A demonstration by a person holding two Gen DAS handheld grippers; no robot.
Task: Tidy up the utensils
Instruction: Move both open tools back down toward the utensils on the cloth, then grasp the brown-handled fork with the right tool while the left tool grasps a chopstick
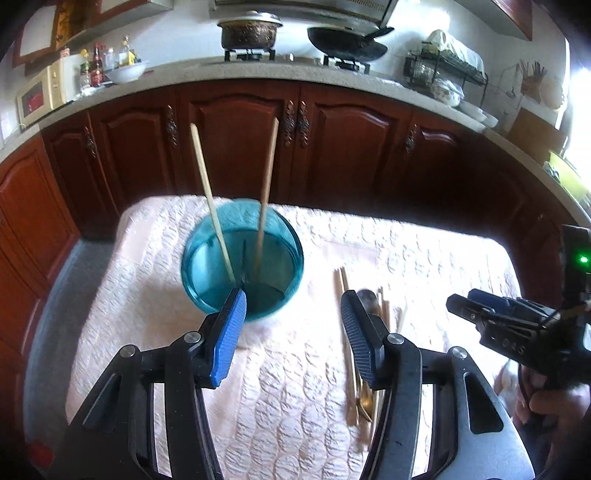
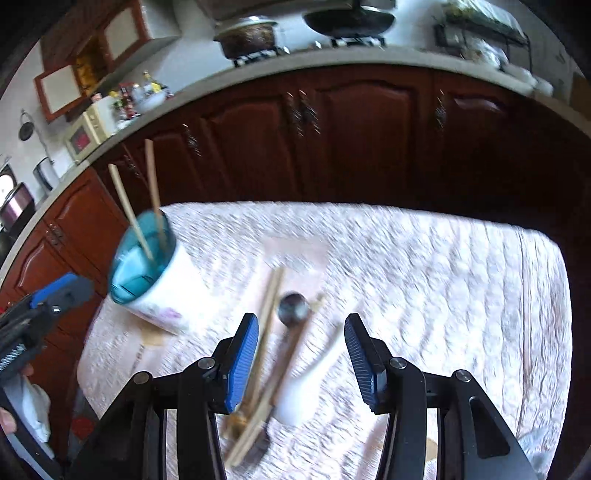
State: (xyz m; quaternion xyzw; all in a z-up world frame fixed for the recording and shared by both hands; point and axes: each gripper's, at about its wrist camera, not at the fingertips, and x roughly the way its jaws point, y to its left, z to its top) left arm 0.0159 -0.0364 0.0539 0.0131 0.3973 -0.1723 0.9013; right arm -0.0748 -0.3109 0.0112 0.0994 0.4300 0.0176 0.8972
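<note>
A cup (image 1: 242, 266), blue inside and white outside, stands on the quilted table cloth (image 1: 288, 387) with two wooden chopsticks (image 1: 212, 199) upright in it. My left gripper (image 1: 293, 299) hovers just in front of the cup, open and with nothing between its fingers. To the cup's right lies a loose pile of utensils: several chopsticks (image 2: 271, 302), a metal spoon (image 2: 293, 306) and a white ceramic spoon (image 2: 306, 387). My right gripper (image 2: 301, 319) is open above this pile, touching nothing. The cup (image 2: 147, 266) and the left gripper (image 2: 62, 291) show at that view's left. The right gripper (image 1: 458, 306) appears at the left wrist view's right edge.
The cloth (image 2: 424, 277) covers a small table, with dark wooden cabinets (image 1: 240, 147) close behind it. A counter above them holds a pot (image 1: 249, 33), a wok (image 1: 347, 42), bottles and a dish rack. A hand (image 1: 554, 406) holds the right gripper.
</note>
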